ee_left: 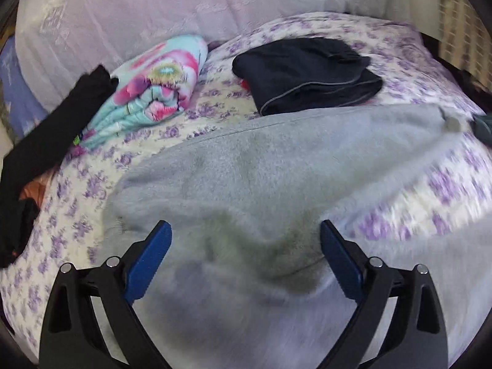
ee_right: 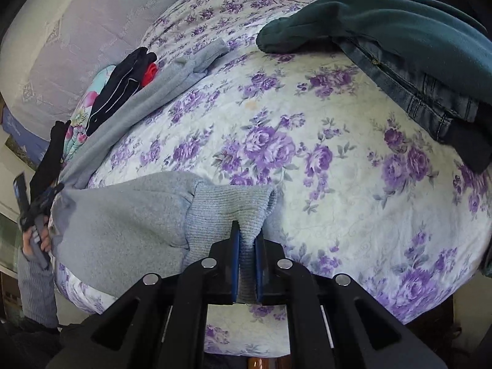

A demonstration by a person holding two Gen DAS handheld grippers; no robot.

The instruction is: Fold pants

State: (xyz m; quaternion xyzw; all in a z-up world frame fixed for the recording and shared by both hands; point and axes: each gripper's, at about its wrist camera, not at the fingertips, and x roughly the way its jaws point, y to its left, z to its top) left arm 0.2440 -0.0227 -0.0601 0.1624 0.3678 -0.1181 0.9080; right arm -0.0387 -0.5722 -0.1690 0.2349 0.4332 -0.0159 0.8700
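Note:
Grey sweatpants [ee_left: 246, 160] lie spread over the flowered bedspread [ee_right: 307, 141]. In the left wrist view my left gripper [ee_left: 245, 224] is open and hovers over the wide upper part of the pants, with nothing pressed between its blue pads [ee_left: 153, 255]. My right gripper [ee_right: 247, 230] is shut on the ribbed ankle cuff [ee_right: 233, 206] of the near leg. The other leg runs away to the upper left and ends in its cuff [ee_right: 203, 57]. At the far left edge of the right wrist view, the left gripper [ee_right: 33, 200] shows at the waist end, held by a hand [ee_right: 32, 240].
A folded dark navy garment [ee_left: 307, 77] lies behind the pants, with a rolled floral blanket [ee_left: 153, 83] and a black garment [ee_left: 46, 123] to its left. At the right, a teal garment [ee_right: 384, 21] lies over jeans [ee_right: 430, 95]. A pale headboard cover [ee_left: 138, 9] rises behind.

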